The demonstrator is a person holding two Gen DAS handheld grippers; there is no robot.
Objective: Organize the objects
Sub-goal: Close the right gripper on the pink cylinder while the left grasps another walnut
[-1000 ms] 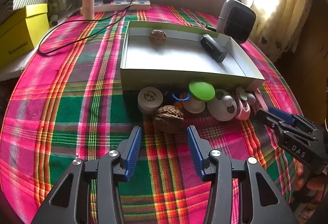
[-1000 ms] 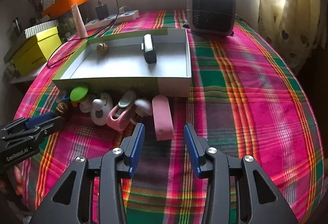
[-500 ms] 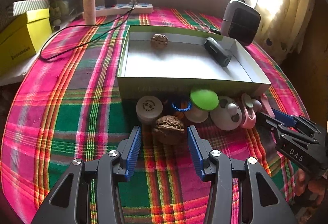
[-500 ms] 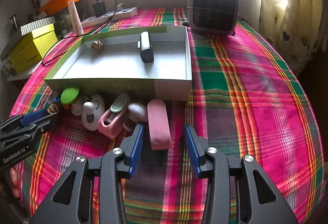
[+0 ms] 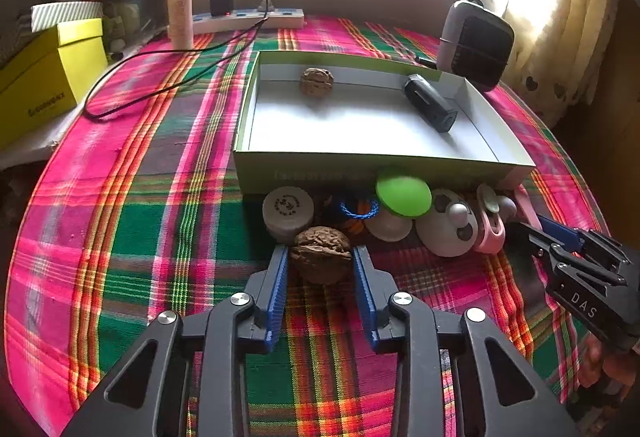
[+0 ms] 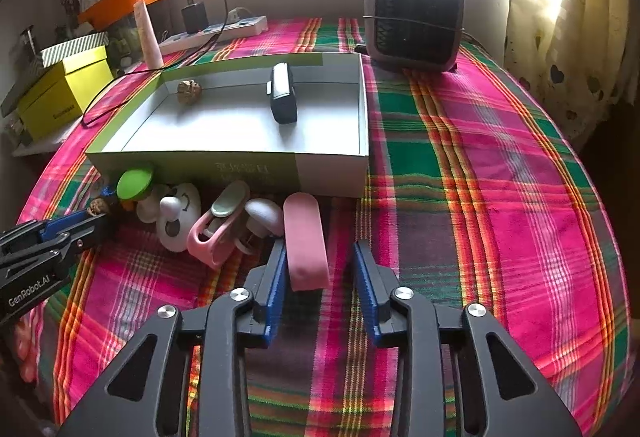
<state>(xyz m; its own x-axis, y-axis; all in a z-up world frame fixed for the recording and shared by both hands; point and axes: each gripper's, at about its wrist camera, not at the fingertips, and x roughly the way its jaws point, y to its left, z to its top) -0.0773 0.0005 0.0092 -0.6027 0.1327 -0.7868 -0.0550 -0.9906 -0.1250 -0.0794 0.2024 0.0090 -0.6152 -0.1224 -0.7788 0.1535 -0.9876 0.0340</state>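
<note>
A shallow box (image 5: pixel 360 165) with a white floor stands on the plaid cloth and holds a walnut (image 5: pixel 316 81) and a dark device (image 5: pixel 430 102). In front of it lie several small things. My left gripper (image 5: pixel 320 257) is open, its jaws on either side of a second walnut (image 5: pixel 321 253), close to its sides. My right gripper (image 6: pixel 320 253) is open around the near end of a pink case (image 6: pixel 306 240). The box shows in the right wrist view too (image 6: pixel 224 163).
Beside the walnut lie a grey round tin (image 5: pixel 288 207), a blue ring (image 5: pixel 359 207), a green lid (image 5: pixel 404 190), a white panda-face item (image 5: pixel 450 223) and a pink clip (image 6: pixel 216 233). A small heater (image 6: pixel 414 15), power strip (image 5: pixel 248 19) and yellow box (image 5: pixel 44 77) stand behind.
Both grippers have moved forward. The left one now has the walnut between its jaws; the right one now has the pink case's near end between its jaws.
</note>
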